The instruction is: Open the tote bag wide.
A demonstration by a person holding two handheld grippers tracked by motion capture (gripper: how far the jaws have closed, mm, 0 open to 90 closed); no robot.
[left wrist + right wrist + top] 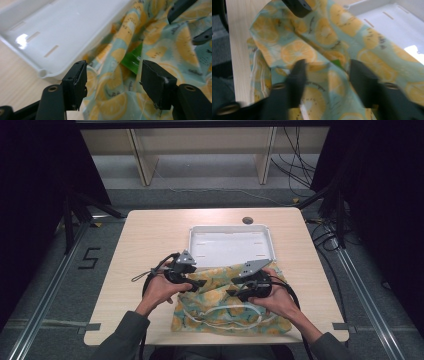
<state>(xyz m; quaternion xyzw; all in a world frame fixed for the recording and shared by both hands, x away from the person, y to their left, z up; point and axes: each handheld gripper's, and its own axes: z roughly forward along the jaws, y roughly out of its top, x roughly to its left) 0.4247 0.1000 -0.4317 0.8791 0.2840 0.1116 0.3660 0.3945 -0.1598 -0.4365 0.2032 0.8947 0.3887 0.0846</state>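
We had both tools down on the lemon-print cloth bag (pixel 227 307), which lay on the near half of the table (pixel 150 240), its far edge lapping against the near rim of the white tray (pixel 231 242). The bag's white drawstring (pixel 227 312) lay in a loose loop on its near part.

Our left gripper (pixel 111 83) stood with its jaws wide apart, nothing between them, poised over folds of the fabric where a bit of something green (pixel 132 61) showed in an opening of the cloth. Our right gripper (pixel 327 82) came at the same spot from the other side, its jaws also spread with cloth lying beneath them; that view was blurred, so we could not be sure whether the pads touched the fabric.

As we judged it, the work was at an early stage: the bag seemed to be getting opened or emptied toward the tray, yet the tray held nothing and the green item sat inside the folds. Left to do, by our reading, were taking hold of the cloth, parting the mouth and bringing the contents out.

Little stood in the way on the table itself, apart from a small dark grommet (pixel 247 220) at its far edge. The slack cloth and the loose cord looked to us the likeliest nuisance
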